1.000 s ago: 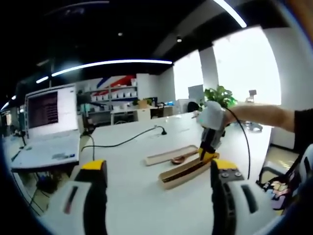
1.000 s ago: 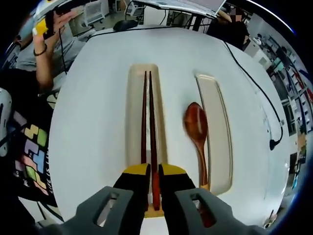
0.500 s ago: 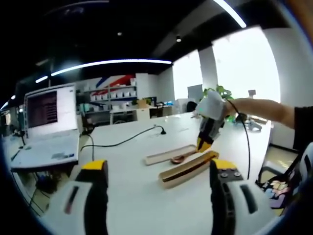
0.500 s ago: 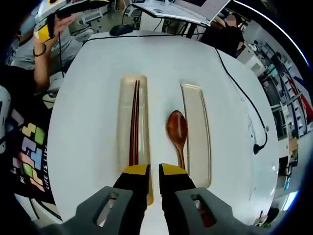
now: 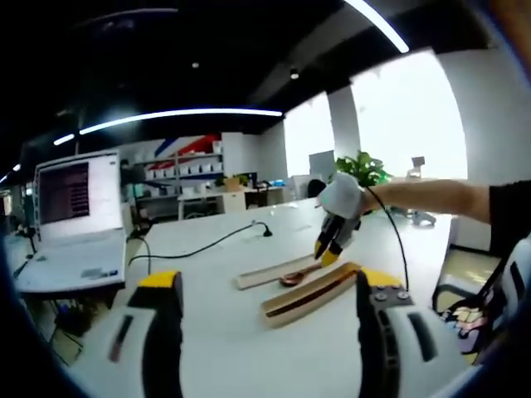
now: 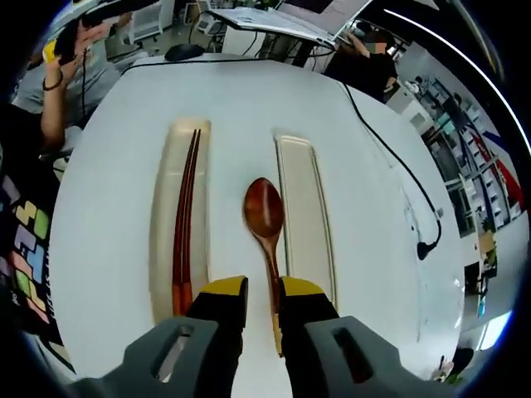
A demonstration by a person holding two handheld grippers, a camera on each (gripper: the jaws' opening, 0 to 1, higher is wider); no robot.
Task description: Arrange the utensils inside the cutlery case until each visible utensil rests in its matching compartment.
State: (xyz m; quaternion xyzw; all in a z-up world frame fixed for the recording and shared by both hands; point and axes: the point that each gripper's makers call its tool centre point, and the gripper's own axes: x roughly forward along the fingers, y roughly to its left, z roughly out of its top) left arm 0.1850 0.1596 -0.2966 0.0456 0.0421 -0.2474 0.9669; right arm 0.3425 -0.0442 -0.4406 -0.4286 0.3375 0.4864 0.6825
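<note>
Right gripper [image 6: 252, 300], jaws nearly closed and empty, has shifted from the chopsticks [image 6: 184, 217] now lying in the case [image 6: 166, 249] to over the wooden spoon [image 6: 265, 217] on the table; left gripper [image 5: 265, 308] open, idle.

We see a white table [image 5: 249, 332] with a black cable [image 5: 203, 242] trailing across its far part in the left gripper view. At the left stands an open laptop [image 5: 70, 215] with a lit screen. Far off, shelves [image 5: 178, 178] line the wall under a long ceiling light [image 5: 178, 114], and a green plant [image 5: 361, 168] sits by the bright window [image 5: 406, 124]. In the right gripper view the cable [image 6: 397, 178] runs along the table's right side, and a seated person [image 6: 365, 62] is at the far edge
</note>
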